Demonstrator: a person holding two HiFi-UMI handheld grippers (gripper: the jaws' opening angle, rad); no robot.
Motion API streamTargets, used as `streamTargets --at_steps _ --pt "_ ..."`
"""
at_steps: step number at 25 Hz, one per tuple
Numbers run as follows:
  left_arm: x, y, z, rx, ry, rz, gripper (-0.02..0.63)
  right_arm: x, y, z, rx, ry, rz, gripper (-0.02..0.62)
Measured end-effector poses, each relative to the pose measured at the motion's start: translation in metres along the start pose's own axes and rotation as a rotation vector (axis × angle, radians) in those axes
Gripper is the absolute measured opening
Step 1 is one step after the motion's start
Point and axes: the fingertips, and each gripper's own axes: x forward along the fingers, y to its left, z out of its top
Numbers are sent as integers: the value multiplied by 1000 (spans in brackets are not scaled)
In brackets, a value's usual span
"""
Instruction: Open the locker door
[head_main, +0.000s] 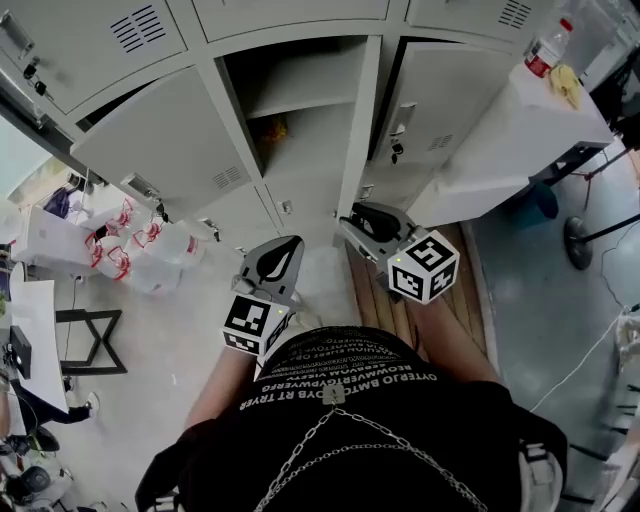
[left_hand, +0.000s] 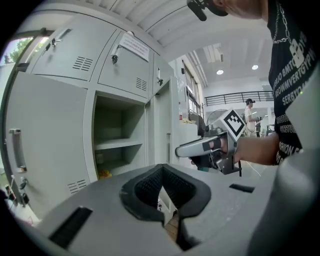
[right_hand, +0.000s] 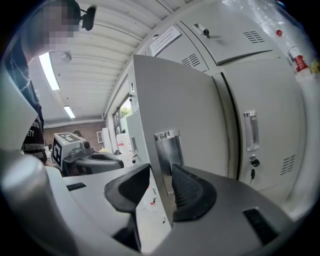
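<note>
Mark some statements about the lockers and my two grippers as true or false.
1. One locker stands open. True.
2. The left gripper grips a handle. False: its jaws are together, with nothing between them.
3. The free edge of the locker door sits between the jaws of the right gripper. True.
4. The open locker has no shelf inside. False: a shelf crosses it.

place: industrial hall or lab | cues: bank of grey metal lockers (head_main: 160, 140), high ribbed ceiling (right_hand: 95, 75) with strip lights (right_hand: 49, 70), mezzanine railing (left_hand: 235, 96)
</note>
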Motion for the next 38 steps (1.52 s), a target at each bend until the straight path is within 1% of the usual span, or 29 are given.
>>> streamTargets --at_steps 3,6,8,11,15,18,21,23,26,28,31,34,38 --pt "-7 -13 0 0 -10 33 3 -19 -12 -3 4 -5 -27 153" --pt "-16 -23 -9 -2 22 61 3 -37 -25 -4 -2 1 -59 193" --pt "-22 -27 -12 -6 42 77 3 -46 -33 -6 7 5 -79 204" --pt "-30 -33 -5 -2 40 98 3 -56 -41 -8 34 -1 -97 205" --pt "-38 -37 0 22 55 91 3 -65 -46 -12 46 3 -131 206" --pt "-44 -34 15 51 28 78 3 -72 -40 -9 -2 -2 -162 204" --pt "-56 -31 32 93 0 78 3 -93 -20 8 -54 -74 -179 196" --pt "-67 -27 41 118 -32 97 3 -107 -1 13 -70 -117 -187 133" --pt "-91 -21 43 115 -61 116 3 -121 26 11 -74 -147 -230 73" --pt "-111 -18 36 109 -64 125 3 -125 44 6 -79 -155 -260 -2" --pt "-147 -12 15 82 -45 148 3 -122 73 -7 -72 -137 -291 -3" --pt "-183 -5 -4 44 -26 172 3 -118 106 -13 -64 -127 -295 -3" --pt "-219 -2 -14 43 -18 171 3 -119 145 -10 -88 -128 -321 -3"
